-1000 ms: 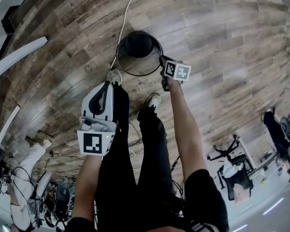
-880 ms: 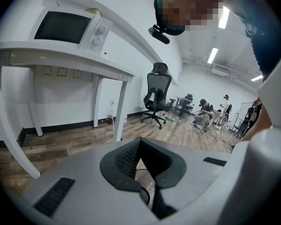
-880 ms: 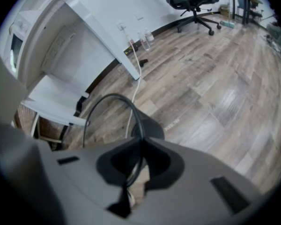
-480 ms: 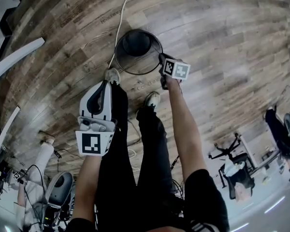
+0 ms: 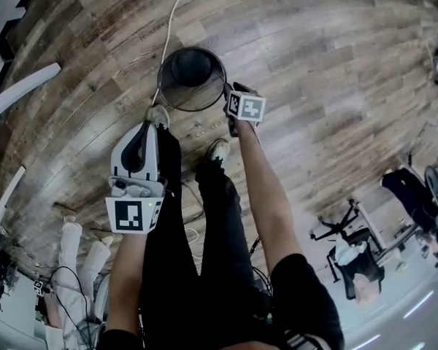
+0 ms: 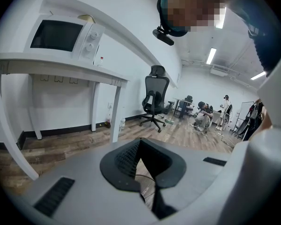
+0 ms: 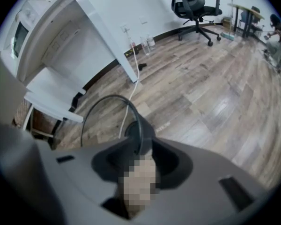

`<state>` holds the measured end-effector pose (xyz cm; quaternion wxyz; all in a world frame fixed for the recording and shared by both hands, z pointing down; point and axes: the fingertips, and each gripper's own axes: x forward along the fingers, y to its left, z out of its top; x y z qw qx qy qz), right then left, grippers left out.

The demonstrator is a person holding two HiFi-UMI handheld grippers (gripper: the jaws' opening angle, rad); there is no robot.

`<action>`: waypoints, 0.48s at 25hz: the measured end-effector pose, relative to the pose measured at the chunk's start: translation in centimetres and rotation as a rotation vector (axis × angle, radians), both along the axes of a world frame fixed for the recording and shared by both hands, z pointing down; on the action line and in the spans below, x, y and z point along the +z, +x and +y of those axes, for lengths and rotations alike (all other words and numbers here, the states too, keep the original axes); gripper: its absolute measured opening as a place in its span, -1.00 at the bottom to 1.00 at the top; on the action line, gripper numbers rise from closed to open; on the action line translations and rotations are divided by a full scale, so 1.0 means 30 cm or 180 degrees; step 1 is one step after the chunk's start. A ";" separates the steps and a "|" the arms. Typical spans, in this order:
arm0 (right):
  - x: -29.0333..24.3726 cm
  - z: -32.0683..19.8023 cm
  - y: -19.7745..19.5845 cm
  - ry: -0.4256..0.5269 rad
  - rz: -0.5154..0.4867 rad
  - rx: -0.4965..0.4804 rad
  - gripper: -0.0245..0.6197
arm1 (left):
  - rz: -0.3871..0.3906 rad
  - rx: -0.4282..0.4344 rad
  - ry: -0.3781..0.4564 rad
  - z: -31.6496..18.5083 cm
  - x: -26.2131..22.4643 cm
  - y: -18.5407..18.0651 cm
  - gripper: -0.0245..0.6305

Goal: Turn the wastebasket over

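Note:
A black wire-mesh wastebasket point(image 5: 177, 99) stands upright on the wood floor, its mouth facing up and its dark bottom visible inside. My right gripper point(image 5: 228, 95) points steeply down at the basket's right rim. In the right gripper view the thin rim of the wastebasket point(image 7: 103, 100) runs in between the jaws of the right gripper point(image 7: 138, 150), which are opening and stand wider than the wire. My left gripper point(image 5: 150, 122) hangs above the person's left leg, away from the basket. In its own view the left gripper point(image 6: 140, 146) is shut with nothing in it.
A white cable point(image 5: 168, 28) runs across the floor to the basket. The person's shoes point(image 5: 217, 150) stand just in front of it. A white desk point(image 6: 61, 67) with a microwave point(image 6: 61, 34) lines the wall. An office chair point(image 6: 154, 100) and several people are farther off.
The whole head view has slid a little to the left. My right gripper stays at the basket's right rim. The left gripper has drifted slightly.

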<state>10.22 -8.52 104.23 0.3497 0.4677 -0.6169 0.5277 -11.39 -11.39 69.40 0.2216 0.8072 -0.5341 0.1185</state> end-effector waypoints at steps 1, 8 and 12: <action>-0.025 -0.001 0.005 0.0010 0.0025 -0.0003 -0.51 | 0.0005 -0.0009 0.0047 -0.001 -0.022 0.010 -0.82; -0.315 0.007 -0.006 0.0207 0.0048 -0.0175 -0.51 | 0.0086 -0.0109 0.0224 0.039 -0.235 0.096 -0.82; -0.556 0.037 -0.008 0.0405 -0.0047 -0.0215 -0.51 | 0.0150 -0.0150 0.0235 0.107 -0.428 0.161 -0.82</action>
